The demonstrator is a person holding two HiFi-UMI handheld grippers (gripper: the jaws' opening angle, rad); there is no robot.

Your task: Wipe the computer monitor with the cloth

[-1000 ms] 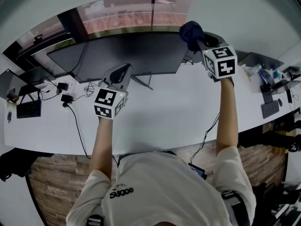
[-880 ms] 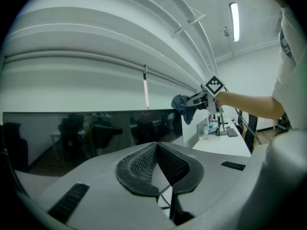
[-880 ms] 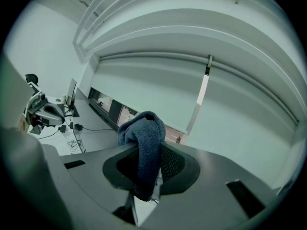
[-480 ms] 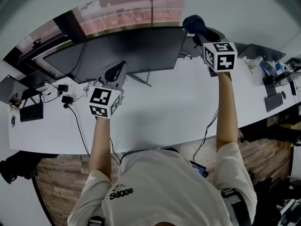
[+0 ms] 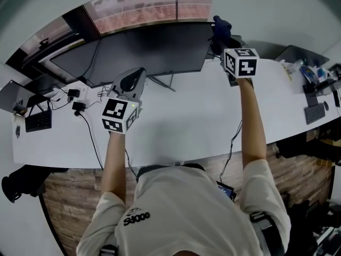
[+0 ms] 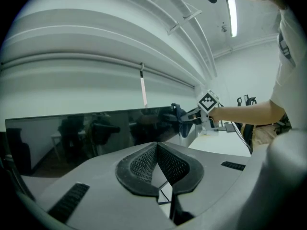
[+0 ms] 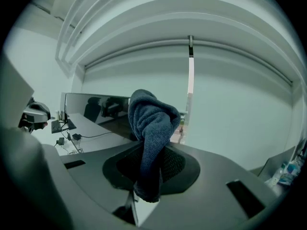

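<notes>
A wide dark monitor (image 5: 144, 49) stands at the back of the white desk (image 5: 186, 121). My right gripper (image 5: 220, 38) is shut on a dark blue cloth (image 5: 220, 25) and holds it at the monitor's upper right corner. In the right gripper view the cloth (image 7: 153, 128) sticks up bunched from between the jaws, with the monitor (image 7: 96, 107) to its left. My left gripper (image 5: 134, 79) is shut and holds nothing; it hovers in front of the monitor's lower middle. From the left gripper view the screen (image 6: 86, 133) fills the middle and the cloth (image 6: 184, 122) shows at its right end.
The monitor stand (image 5: 162, 81) rests just right of my left gripper. Cables and power adapters (image 5: 80, 106) lie at the desk's left, near a keyboard (image 5: 36, 120) and a laptop (image 5: 10, 95). Another keyboard (image 5: 314, 112) and small items sit at the far right.
My right gripper has carried the cloth leftwards, closer to the monitor's right edge. The left gripper has stayed nearly where it was.
</notes>
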